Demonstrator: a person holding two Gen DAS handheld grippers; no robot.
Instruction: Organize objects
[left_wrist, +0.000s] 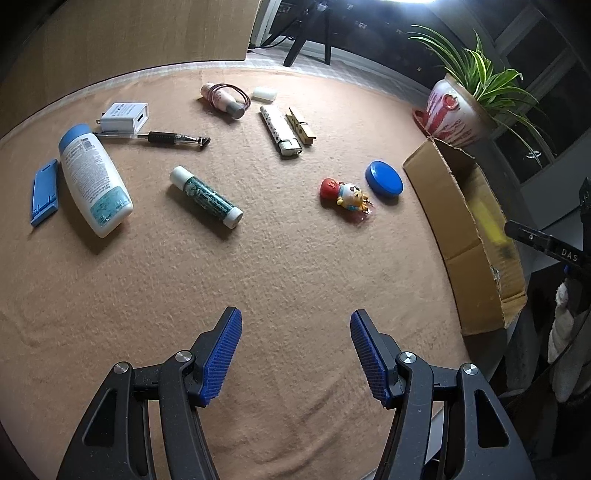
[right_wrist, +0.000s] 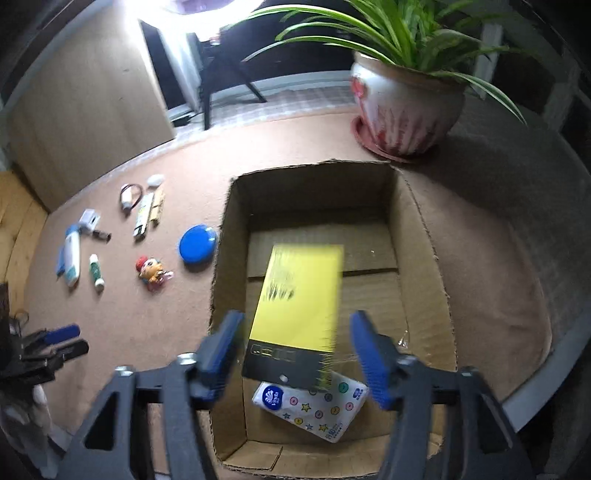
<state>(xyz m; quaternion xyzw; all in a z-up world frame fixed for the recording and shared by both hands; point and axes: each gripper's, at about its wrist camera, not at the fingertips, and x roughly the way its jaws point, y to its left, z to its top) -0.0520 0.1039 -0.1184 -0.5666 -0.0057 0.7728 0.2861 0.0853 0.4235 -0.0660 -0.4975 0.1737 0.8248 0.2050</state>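
Observation:
My right gripper (right_wrist: 297, 325) is open above the cardboard box (right_wrist: 421, 236). A yellow and black flat pack (right_wrist: 299, 306) is blurred between the jaws, free of them, over the box. A tissue pack (right_wrist: 314, 410) lies on the box floor. My left gripper (left_wrist: 295, 325) is open and empty over the tan cloth (left_wrist: 258, 277). On the cloth lie a white bottle (left_wrist: 94, 181), a green lip balm (left_wrist: 207, 195), a toy figure (left_wrist: 345, 194), a blue lid (left_wrist: 384, 179), a lighter (left_wrist: 279, 131), a clothespin (left_wrist: 301, 125), a pen (left_wrist: 159, 138) and a charger (left_wrist: 123, 118).
A potted plant (left_wrist: 454, 110) stands behind the box at the table's far right. A blue flat piece (left_wrist: 44, 192) lies left of the bottle. A pink tube with a hair band (left_wrist: 221, 99) and a white eraser (left_wrist: 264, 94) lie at the back.

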